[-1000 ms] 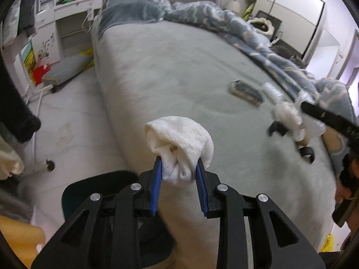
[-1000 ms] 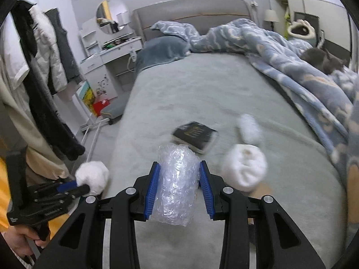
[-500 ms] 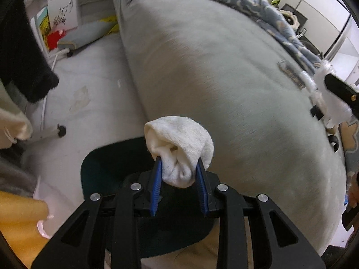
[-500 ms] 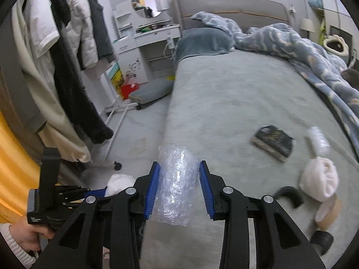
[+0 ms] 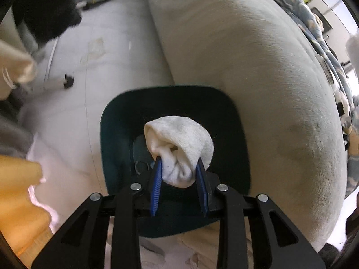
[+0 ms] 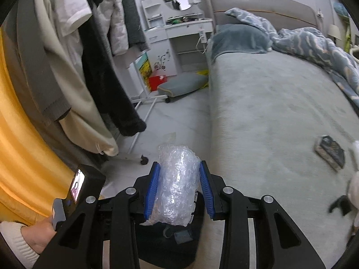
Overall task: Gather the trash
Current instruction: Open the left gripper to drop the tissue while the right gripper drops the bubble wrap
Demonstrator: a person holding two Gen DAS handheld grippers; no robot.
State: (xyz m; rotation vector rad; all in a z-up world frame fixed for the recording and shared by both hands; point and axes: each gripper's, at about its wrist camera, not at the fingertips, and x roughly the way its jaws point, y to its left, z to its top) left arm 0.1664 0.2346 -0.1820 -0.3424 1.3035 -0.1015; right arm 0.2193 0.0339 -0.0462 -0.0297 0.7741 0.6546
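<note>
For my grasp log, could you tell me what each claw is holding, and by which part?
Left claw: white cloth wad, pinched at its near bunched end. Right claw: bubble wrap roll, gripped across its middle.

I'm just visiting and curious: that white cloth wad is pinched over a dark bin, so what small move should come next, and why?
Probably open the left gripper and let go. It is shut on the white cloth wad, which hangs right over the open mouth of the dark green bin beside the bed, so it should fall in. The right gripper, shut on a bubble wrap roll, can follow.
</note>
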